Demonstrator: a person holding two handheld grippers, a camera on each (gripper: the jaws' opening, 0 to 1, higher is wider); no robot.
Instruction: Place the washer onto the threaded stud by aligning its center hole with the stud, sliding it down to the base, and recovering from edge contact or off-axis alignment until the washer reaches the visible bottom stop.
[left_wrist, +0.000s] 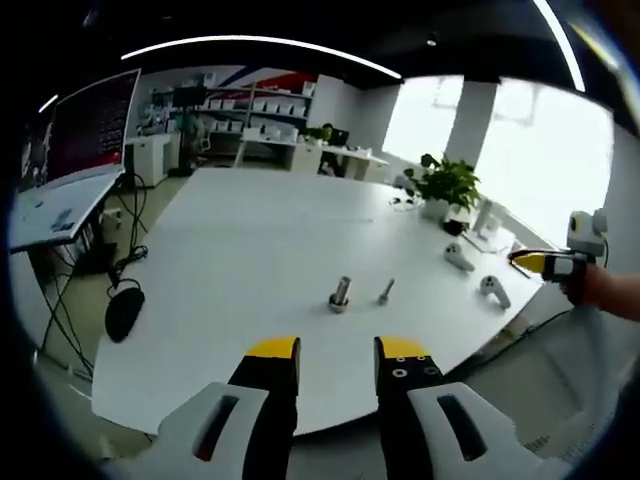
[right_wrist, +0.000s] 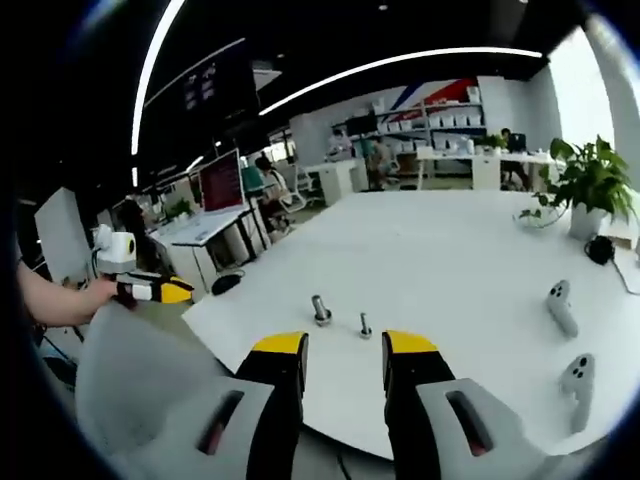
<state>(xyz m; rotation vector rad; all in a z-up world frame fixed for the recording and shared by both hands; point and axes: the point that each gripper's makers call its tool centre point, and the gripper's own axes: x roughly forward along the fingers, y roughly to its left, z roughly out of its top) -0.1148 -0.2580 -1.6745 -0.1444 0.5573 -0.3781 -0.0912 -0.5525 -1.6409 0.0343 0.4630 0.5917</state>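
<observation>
Left claw (left_wrist: 337, 352): two yellow-tipped jaws rising from the bottom of the left gripper view, spread with a clear gap, holding nothing; poised over the near edge of the desk, short of the stud.
Right claw (right_wrist: 345, 347): jaws likewise parted and empty in the right gripper view, above the desk edge, short of the stud.
Other-hand views: right claw seen at the right edge of the left gripper view, off the desk, held in a hand; left claw seen at the left of the right gripper view, beside the desk's corner.
Desk (left_wrist: 250, 260): large, white, carrying all the small parts.
Stud (left_wrist: 340, 295): short metal post standing upright on a wider base, on the desk ahead of both claws; seen again in the right gripper view (right_wrist: 320, 310).
Washer: too small to tell apart from the stud's base; whether already seated cannot be told.
Small bolt (left_wrist: 385, 292): just beside the stud, apart from it; also seen in the right gripper view (right_wrist: 365, 326).
Controllers (right_wrist: 560, 305): two white handheld units, well apart from the stud, toward the far side of the desk.
Plant (left_wrist: 446, 185): potted, green, at the desk's edge beyond the stud.
Monitor (left_wrist: 95, 125): dark red screen, off the desk, well apart from the stud.
</observation>
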